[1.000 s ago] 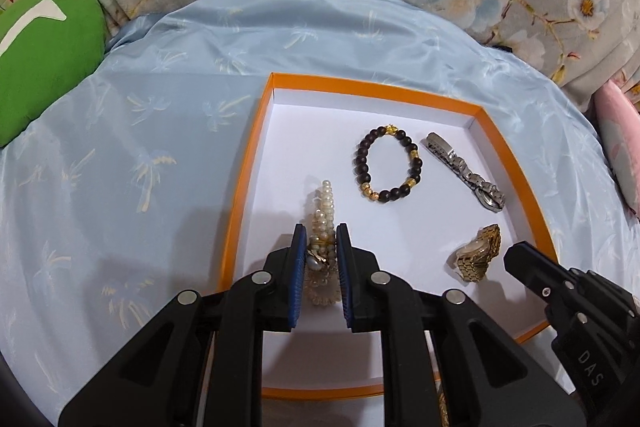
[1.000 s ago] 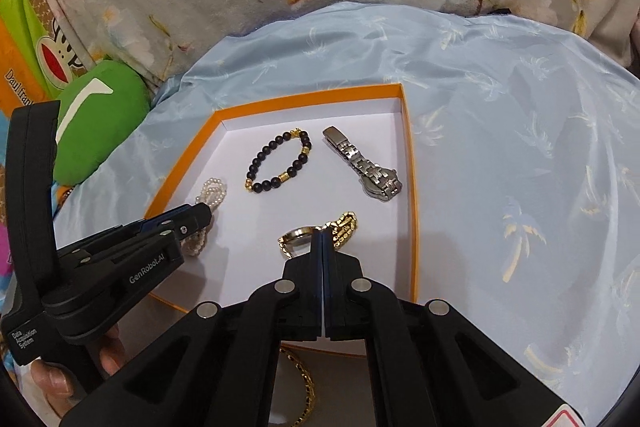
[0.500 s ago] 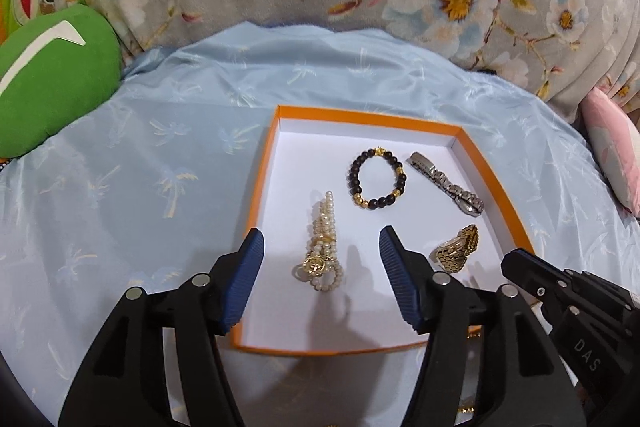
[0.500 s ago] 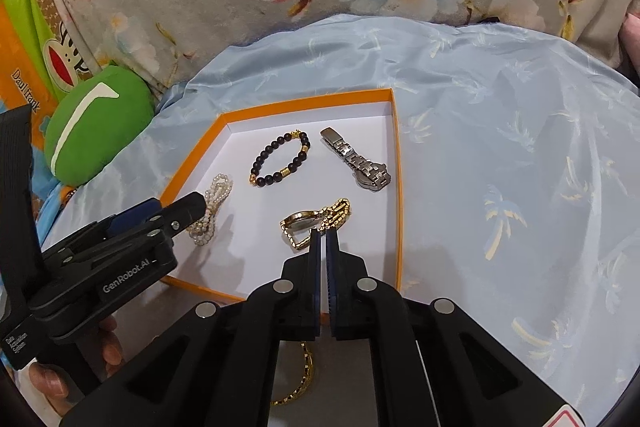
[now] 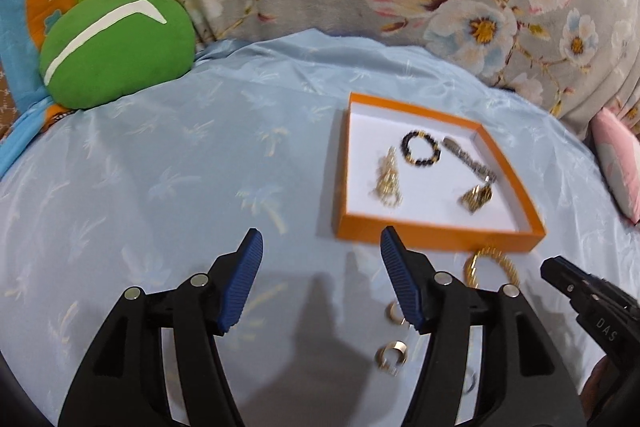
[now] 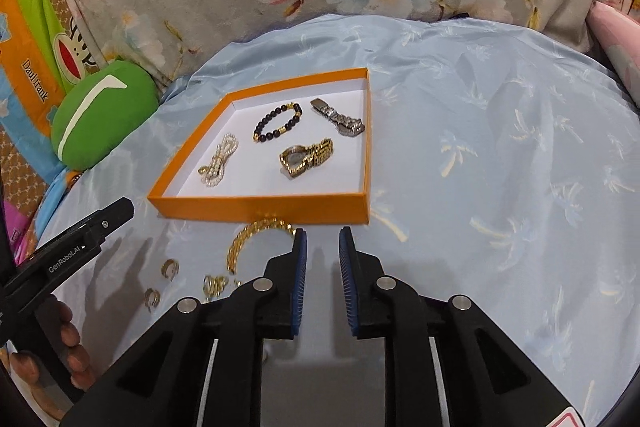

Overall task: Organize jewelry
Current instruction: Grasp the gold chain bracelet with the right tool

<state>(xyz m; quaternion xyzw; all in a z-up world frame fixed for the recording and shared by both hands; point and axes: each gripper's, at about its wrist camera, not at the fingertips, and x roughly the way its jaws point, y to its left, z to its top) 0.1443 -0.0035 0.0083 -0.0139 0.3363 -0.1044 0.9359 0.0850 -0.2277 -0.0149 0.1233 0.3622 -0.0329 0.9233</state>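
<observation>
A big light blue cloth (image 6: 500, 155) covers the bed. A green cushion (image 5: 116, 47) sits at about 10 o'clock in the left wrist view.

On the cloth sits an orange tray (image 6: 260, 206) with a white floor. In the right wrist view it lies at about 11 o'clock. Four things lie in it, all apart from each other. A pearl bracelet (image 6: 219, 159) lies on the left side. A black bead bracelet (image 6: 277, 123) lies at the far middle. A silver watch (image 6: 339, 117) lies at the far right. A gold watch (image 6: 306, 157) lies near the middle.

Just outside the tray's near wall a gold chain bracelet (image 6: 250, 237) lies on the cloth. Small gold rings (image 6: 170, 268) lie close by it, at about 8 o'clock.

The left gripper (image 5: 320, 279) has its blue tongs wide apart and holds nothing. The right gripper (image 6: 322, 275) has its tongs a narrow way apart, and it holds nothing too. Both hang over the cloth on the near side of the tray.
</observation>
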